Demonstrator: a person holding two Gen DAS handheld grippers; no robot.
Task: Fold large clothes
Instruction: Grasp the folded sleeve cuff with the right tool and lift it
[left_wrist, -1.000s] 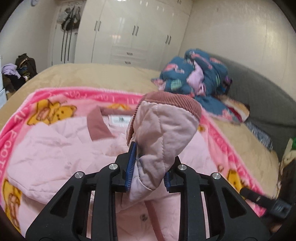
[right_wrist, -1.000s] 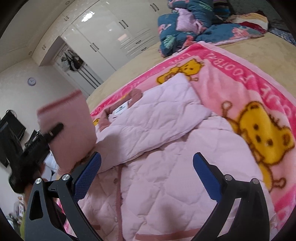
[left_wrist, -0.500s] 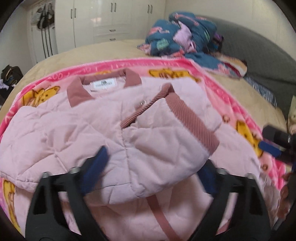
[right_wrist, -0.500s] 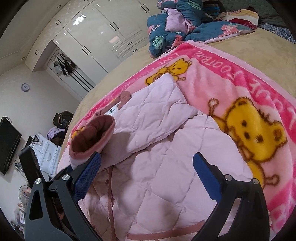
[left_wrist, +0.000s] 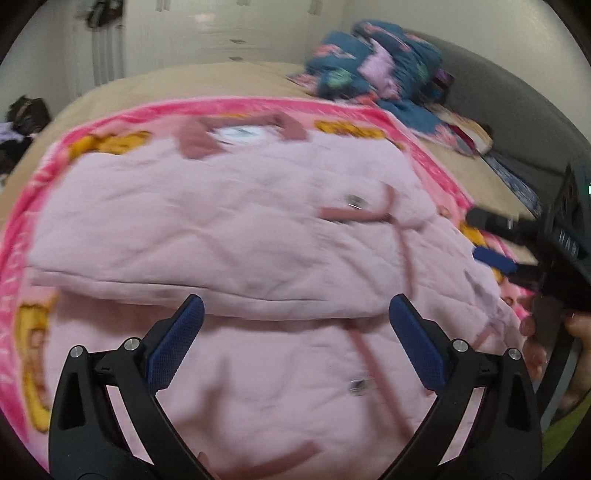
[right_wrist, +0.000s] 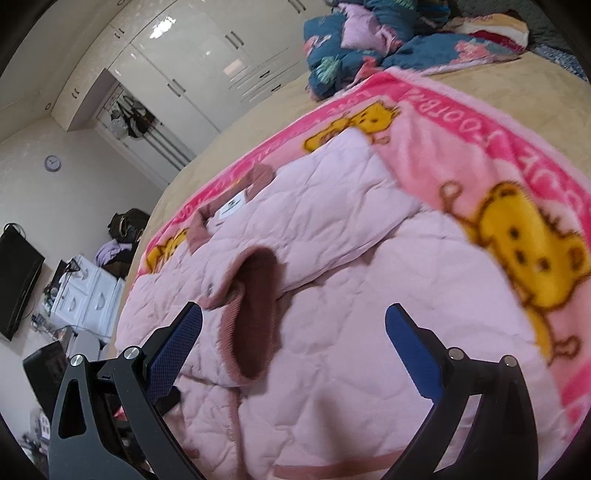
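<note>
Both sets of jaws wide, nothing between them. Left gripper (left_wrist: 291, 343) has just been opening, hovers over the jacket's lower front; right gripper (right_wrist: 293, 343) hovers by the ribbed cuff (right_wrist: 255, 314). Pink quilted jacket (right_wrist: 332, 266) lies flat on the pink bear blanket (right_wrist: 517, 206), both sleeves crossed over its chest, likely to narrow it before folding it up. Beyond the jacket: bare tan bed (right_wrist: 498, 81), crumpled blue bedding (right_wrist: 354, 40), white wardrobe (right_wrist: 207, 62). Nothing blocks the jacket.
</note>
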